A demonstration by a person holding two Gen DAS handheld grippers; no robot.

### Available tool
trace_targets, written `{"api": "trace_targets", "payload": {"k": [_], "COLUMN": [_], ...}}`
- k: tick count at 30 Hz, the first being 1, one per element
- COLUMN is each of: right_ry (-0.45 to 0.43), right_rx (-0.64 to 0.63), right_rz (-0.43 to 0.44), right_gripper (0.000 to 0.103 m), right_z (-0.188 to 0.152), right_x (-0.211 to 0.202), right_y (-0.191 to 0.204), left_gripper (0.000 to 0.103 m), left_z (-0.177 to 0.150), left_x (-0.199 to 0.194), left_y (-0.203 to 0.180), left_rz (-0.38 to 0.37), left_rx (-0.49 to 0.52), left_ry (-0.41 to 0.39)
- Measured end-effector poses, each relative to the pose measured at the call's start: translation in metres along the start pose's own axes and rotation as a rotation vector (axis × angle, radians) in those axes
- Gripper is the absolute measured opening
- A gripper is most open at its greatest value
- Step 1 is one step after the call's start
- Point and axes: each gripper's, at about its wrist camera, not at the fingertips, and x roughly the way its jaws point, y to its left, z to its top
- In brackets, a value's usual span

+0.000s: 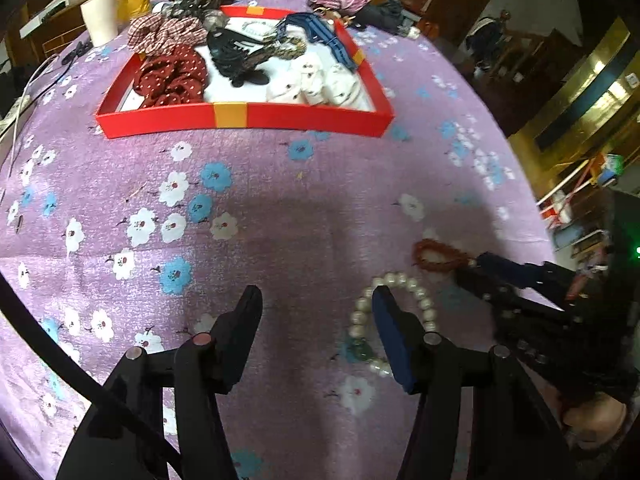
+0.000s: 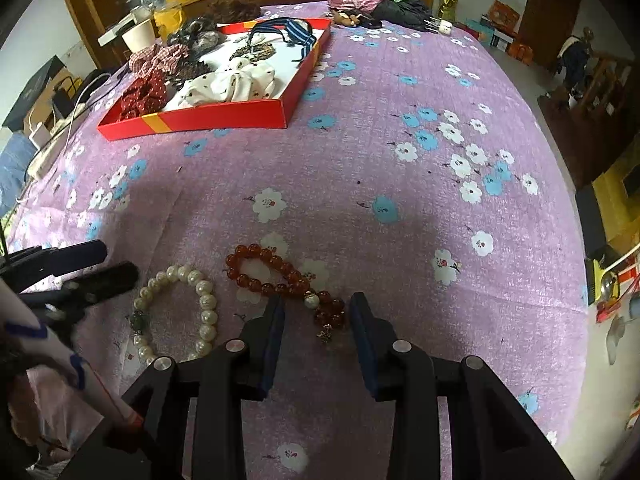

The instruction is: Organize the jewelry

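Two bead bracelets are laid flat on the purple floral cloth, near edge, just beside each other, well apart from the red tray of hair ties at the far end.

Left gripper: jaws apart, nothing held. Its right finger is over part of the pearl bracelet; contact cannot be told.

Right gripper: jaws apart, nothing clamped. The near end of the red bead bracelet, with its white bead and small metal charm, is seen between the fingers.

Handling, judged:
- Both are expected to be light, limp loops of hard round beads on a cord. No stiffness is to be counted on; the free part will hang and swing.
- Beads are smooth and likely slippery; a pinch on one bead crown may roll off.
- Best taken across the strand, pads closed over two or three neighbouring beads.
- On the red one, the twisted crossing by the white bead is suggested.
- Pearls may scuff; light squeeze advised.
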Motion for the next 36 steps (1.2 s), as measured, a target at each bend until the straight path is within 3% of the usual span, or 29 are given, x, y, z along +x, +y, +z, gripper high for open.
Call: {"api": "trace_targets", "payload": {"k": [9, 15, 16, 17, 18, 20, 21, 29, 36], "right_ry": [-0.018, -0.006, -0.005, -0.006, -0.005, 0.003, 0.01, -0.003, -0.034], "right_rx": [-0.033, -0.046, -0.051, -0.058, -0.061, -0.051, -0.047, 0.008, 0.064], "right_rz": [-0.028, -0.036, -0.038, -0.039, -0.036, -0.009, 0.004, 0.084, 0.157], "right_gripper": [0.036, 0.037, 0.034, 0.029, 0.016, 0.015, 0.008, 0.008, 0.008], "right_z": [-0.002, 0.0, 0.0, 0.0, 0.001, 0.003, 0.003, 0.01, 0.018], "right_x": [0.001, 0.002, 0.002, 0.002, 0.002, 0.003, 0.003, -0.015, -0.036], "right_y": [0.004, 0.006, 0.007, 0.008, 0.009, 0.009, 0.009, 0.009, 0.01], "left_gripper": [0.056, 0.055, 0.047, 0.022, 0.008, 0.009, 0.009, 0.009, 0.009], "left_z": [-0.006, -0.009, -0.01, -0.012, -0.012, -0.01, -0.01, 0.003, 0.008], "left_x": [0.021, 0.028, 0.028, 0.028, 0.027, 0.027, 0.024, -0.024, -0.057], "left_y": [-0.025, -0.039, -0.042, -0.047, -0.048, -0.043, -0.038, -0.001, 0.009], "left_rz": [0.01, 0.086, 0.107, 0.142, 0.15, 0.104, 0.092, 0.043, 0.044], "left_rx": [0.077, 0.123, 0.133, 0.155, 0.167, 0.128, 0.103, -0.049, -0.076], "left_ry": [0.045, 0.031, 0.03, 0.027, 0.028, 0.052, 0.053, -0.025, -0.086]}}
